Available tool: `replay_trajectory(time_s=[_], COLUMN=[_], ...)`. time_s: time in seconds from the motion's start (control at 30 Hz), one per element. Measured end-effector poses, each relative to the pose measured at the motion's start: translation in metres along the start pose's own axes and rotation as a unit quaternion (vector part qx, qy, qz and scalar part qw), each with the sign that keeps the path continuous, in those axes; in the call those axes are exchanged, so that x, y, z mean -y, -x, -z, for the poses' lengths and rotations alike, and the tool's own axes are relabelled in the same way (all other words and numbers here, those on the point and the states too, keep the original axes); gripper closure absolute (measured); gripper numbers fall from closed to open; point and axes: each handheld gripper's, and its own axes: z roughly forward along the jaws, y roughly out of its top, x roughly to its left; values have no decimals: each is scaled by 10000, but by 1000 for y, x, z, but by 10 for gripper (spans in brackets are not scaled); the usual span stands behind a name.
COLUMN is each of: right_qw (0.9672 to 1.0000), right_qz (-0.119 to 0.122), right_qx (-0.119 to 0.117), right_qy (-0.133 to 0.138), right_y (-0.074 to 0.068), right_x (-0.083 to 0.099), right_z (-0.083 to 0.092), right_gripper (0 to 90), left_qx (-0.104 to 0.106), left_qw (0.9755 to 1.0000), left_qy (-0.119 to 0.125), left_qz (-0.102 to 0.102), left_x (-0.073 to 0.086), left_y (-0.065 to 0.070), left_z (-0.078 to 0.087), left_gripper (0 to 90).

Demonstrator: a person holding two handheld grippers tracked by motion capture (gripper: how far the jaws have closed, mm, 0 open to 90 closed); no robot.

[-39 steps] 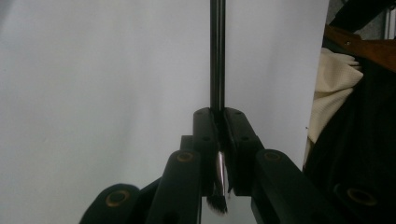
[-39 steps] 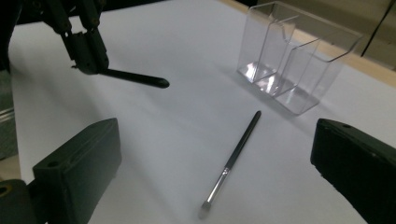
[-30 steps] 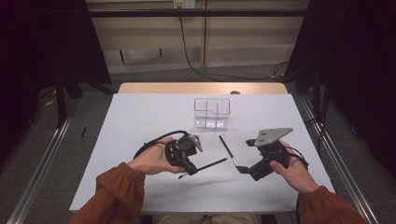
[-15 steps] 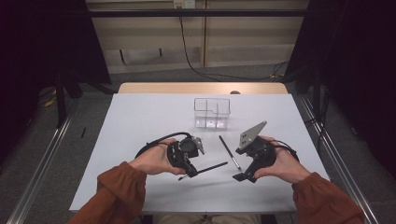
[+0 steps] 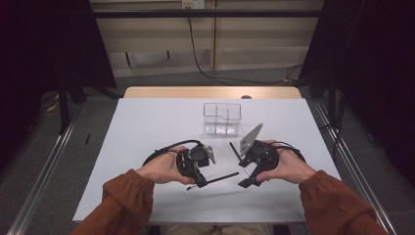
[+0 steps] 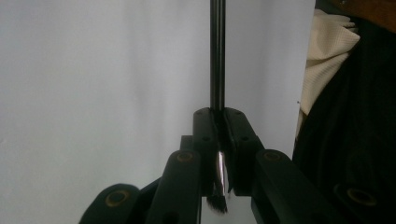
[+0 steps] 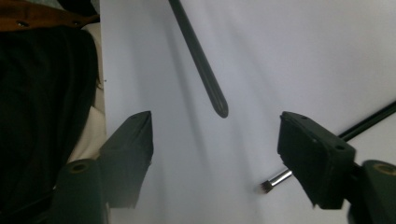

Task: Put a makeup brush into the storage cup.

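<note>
While the left tool (image 5: 197, 172) clamps a thin brush (image 6: 217, 56) near its bristles, handle pointing right at centre frame, the right tool (image 5: 248, 172) has been closing its jaws, nothing between them yet. A second brush (image 7: 280, 178) lies just beside its jaw. Upper centre, the clear box (image 5: 222, 118) looks empty.

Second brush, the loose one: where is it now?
In the high view the loose brush lies on the white table, under the right gripper, near the clear organizer, right of the left gripper.
</note>
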Motion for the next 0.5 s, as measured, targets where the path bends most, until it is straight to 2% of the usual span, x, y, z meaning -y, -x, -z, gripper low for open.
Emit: replay_trajectory(time_s=[0.1,0.23,0.3,0.33,0.4,0.5], right_qw=[9998,9990,9985,9982,9972,9962], right_qz=[103,191,229,235,263,320], right_qx=[-98,-256,-256,-242,-251,-245], right_qy=[-105,-305,-436,-492,-661,-767], right_y=[0,1,1,2,3,3], right_x=[-2,-7,-9,-11,-15,-18], right_z=[-3,-5,-6,-7,-9,-10], right_gripper=[361,450,469,486,524,535], left_qx=[-25,45,8,51,33,38], left_qw=[10000,10000,10000,9998,9999,10000], left_qy=[-25,-76,-86,-150,-93,-35], left_qz=[-21,-46,-42,-102,-66,-80], left_x=[-1,-3,-4,-5,-6,-6], left_y=[0,1,2,1,2,3], left_z=[-1,-3,-4,-3,-4,-4], left_gripper=[844,844,844,844,844,844])
